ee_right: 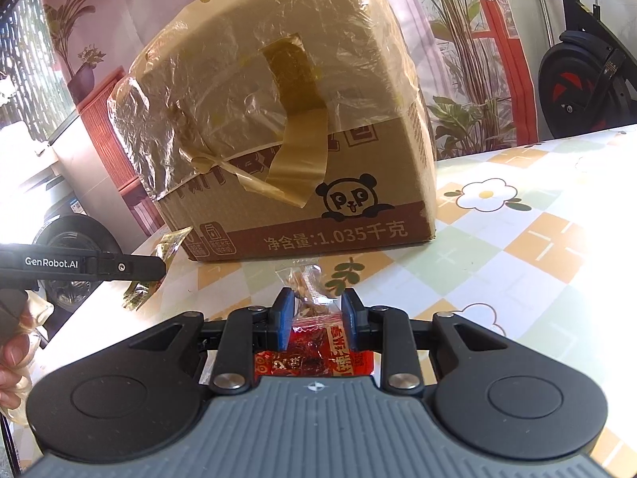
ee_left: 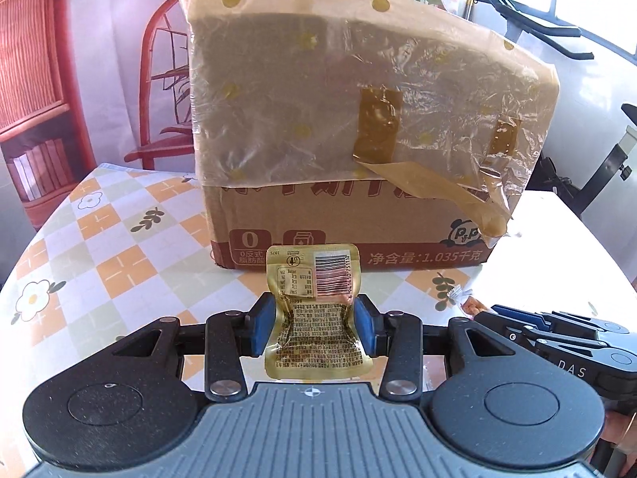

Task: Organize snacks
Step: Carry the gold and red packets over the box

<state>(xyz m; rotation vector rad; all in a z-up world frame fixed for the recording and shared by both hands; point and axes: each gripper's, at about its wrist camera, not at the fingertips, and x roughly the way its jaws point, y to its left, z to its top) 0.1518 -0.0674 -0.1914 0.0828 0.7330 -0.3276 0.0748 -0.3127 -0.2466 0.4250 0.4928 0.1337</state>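
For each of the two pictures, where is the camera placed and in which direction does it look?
Left wrist: sits on the left gripper, looks forward at the cardboard box; its blue pads clamp a gold snack packet.
Right wrist: sits on the right gripper, faces the box corner; it clamps a red snack packet; a hand shows.
Shared: box, checkered tablecloth, each other's gripper.

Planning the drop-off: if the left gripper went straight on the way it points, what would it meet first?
Probably the brown cardboard box, at its printed lower front wall. The left gripper, clamping a gold foil snack packet, faces it squarely; the gap is hard to judge.
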